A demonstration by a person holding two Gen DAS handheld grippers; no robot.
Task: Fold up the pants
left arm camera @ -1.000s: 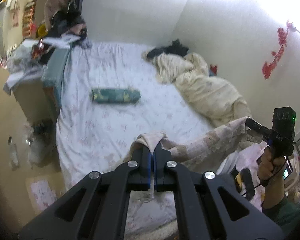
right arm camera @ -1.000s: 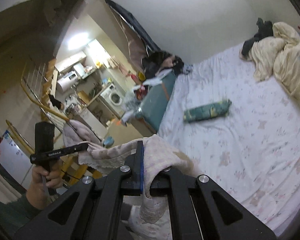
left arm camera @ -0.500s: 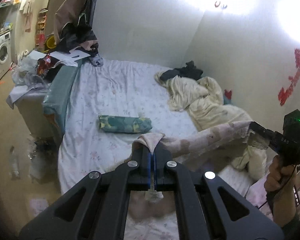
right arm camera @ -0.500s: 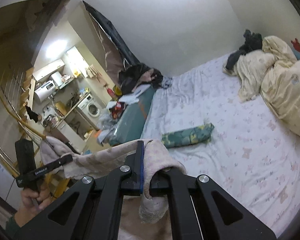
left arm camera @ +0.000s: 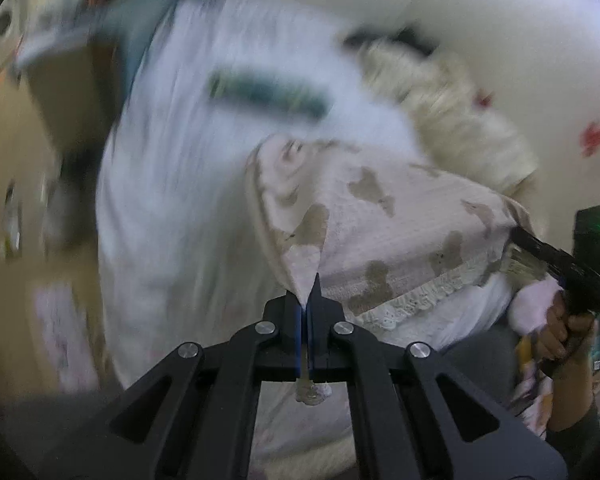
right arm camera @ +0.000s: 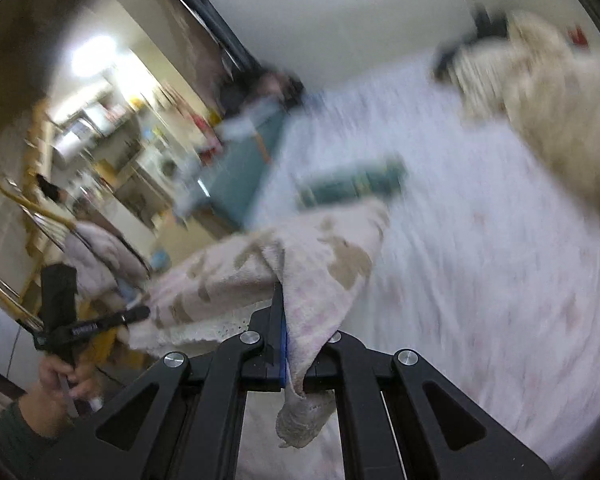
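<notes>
Both the left gripper [left arm camera: 307,292] and the right gripper [right arm camera: 284,320] are clamped on the pants [left arm camera: 400,224], stretched between them over the bed's [left arm camera: 172,168] near edge

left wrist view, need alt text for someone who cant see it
The left gripper is shut on a corner of pale patterned pants, stretched across to the right gripper over a white bed. The background is motion-blurred.
</notes>
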